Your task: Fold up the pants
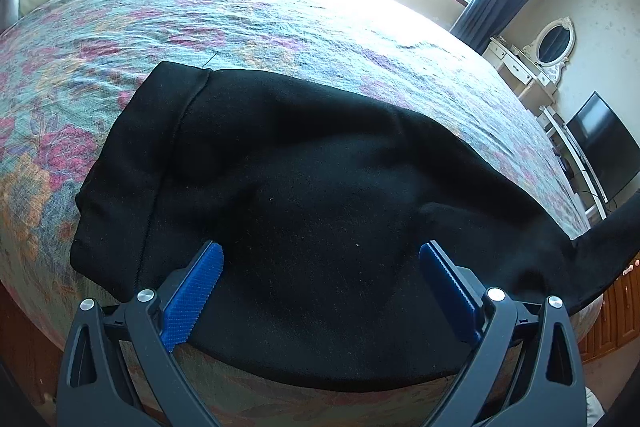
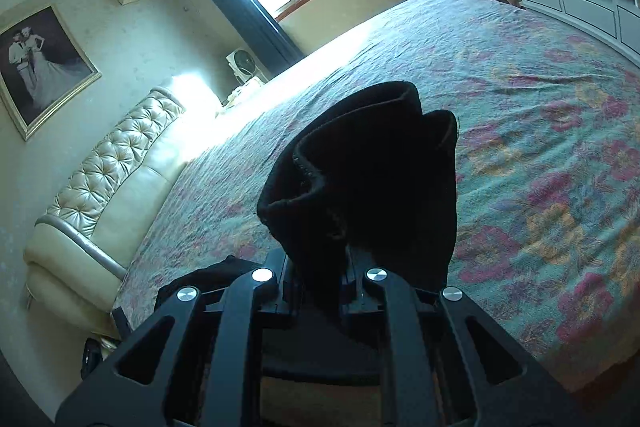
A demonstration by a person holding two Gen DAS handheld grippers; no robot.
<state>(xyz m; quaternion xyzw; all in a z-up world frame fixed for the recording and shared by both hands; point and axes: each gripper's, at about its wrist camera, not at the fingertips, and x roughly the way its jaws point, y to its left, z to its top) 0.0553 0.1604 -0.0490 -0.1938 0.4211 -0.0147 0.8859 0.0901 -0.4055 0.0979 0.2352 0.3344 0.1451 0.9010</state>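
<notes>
Black pants (image 1: 304, 211) spread on the bed (image 1: 248, 19), one end lifted.

Left view: left gripper (image 1: 320, 291), fingers apart, over the flat pants at centre. Only the right view shows the right gripper (image 2: 320, 267) clamped on bunched fabric mid-frame.

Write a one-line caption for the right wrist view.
Right gripper shut on the bunched leg end of the black pants, raised above the floral bedspread.

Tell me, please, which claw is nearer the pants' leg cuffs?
Right: the right claw is shut on the cuffs; the left claw hangs open over the waist end.
</notes>
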